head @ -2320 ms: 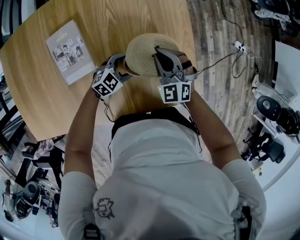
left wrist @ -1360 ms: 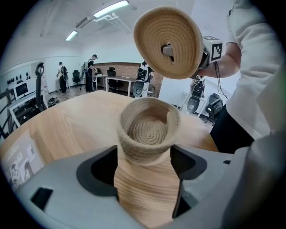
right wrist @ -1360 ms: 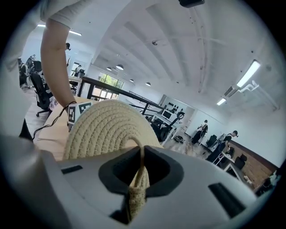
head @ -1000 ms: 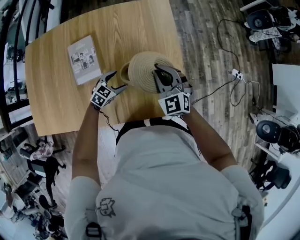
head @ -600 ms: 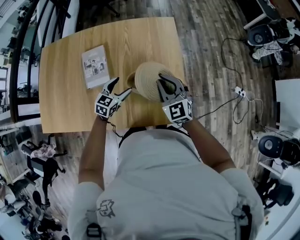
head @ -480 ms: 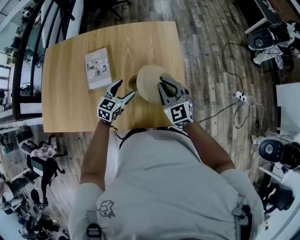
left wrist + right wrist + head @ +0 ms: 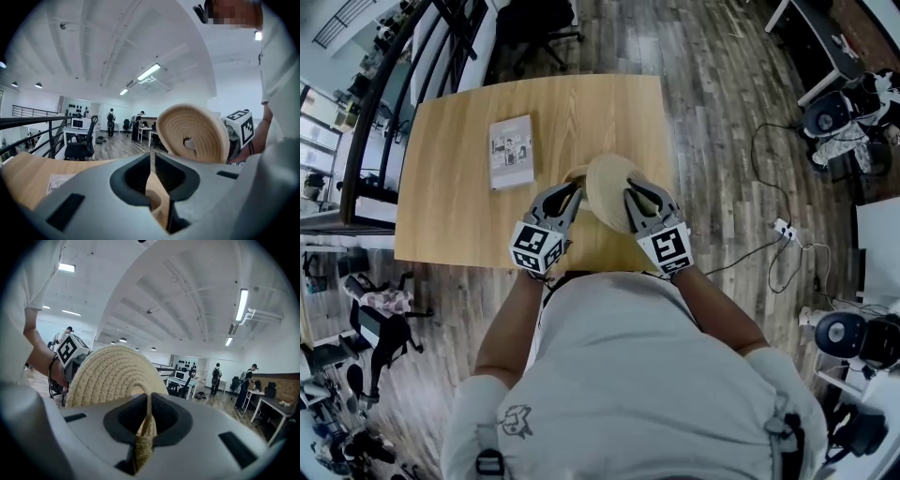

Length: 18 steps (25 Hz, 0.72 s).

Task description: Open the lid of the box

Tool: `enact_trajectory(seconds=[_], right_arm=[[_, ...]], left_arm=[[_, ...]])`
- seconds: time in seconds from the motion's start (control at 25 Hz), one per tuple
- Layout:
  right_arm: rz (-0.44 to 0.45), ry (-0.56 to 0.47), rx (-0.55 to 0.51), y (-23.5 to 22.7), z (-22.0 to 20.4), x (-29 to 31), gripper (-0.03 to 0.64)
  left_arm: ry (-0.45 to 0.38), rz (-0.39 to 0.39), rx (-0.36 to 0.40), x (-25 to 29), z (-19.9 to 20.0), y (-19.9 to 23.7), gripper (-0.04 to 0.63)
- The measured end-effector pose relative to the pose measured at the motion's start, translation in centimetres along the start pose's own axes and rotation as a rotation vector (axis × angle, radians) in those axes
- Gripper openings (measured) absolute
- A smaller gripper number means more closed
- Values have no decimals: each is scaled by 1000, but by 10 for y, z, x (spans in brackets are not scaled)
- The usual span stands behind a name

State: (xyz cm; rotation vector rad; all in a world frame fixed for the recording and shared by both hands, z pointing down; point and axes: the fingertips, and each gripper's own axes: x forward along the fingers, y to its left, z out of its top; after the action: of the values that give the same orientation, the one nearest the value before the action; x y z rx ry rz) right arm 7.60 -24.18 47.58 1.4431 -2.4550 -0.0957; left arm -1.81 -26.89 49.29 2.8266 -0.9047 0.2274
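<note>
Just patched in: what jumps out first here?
The round woven lid stands out, held tilted over the wooden table, its edge clamped in the right gripper. The left gripper has just been closing on a tan piece beside it, likely the box rim. A booklet lies further left.

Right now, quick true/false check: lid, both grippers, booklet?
1. The right gripper has its fingers shut on the woven lid. True.
2. The lid lies flat. False: it is steeply tilted, its face turned towards the left gripper.
3. The left gripper is wide open. False: its fingers have just been closing and now pinch a tan rim, apparently the box.
4. A booklet lies on the table. True.
</note>
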Motion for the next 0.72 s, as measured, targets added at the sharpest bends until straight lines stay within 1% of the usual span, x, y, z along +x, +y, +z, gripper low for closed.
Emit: enact_trajectory(seconds=[0.12, 0.32, 0.44, 0.72], right_arm=[[16, -10, 17, 2, 2, -11, 31], [42, -29, 14, 4, 1, -26, 31], [56, -36, 24, 5, 3, -35, 31], [100, -65, 27, 17, 16, -45, 32]], left_arm=[[-34, 35, 2, -8, 13, -15, 6], [-46, 69, 43, -22, 27, -43, 5], [-54, 85, 48, -32, 33, -57, 5], [-46, 132, 57, -65, 39, -58, 5]])
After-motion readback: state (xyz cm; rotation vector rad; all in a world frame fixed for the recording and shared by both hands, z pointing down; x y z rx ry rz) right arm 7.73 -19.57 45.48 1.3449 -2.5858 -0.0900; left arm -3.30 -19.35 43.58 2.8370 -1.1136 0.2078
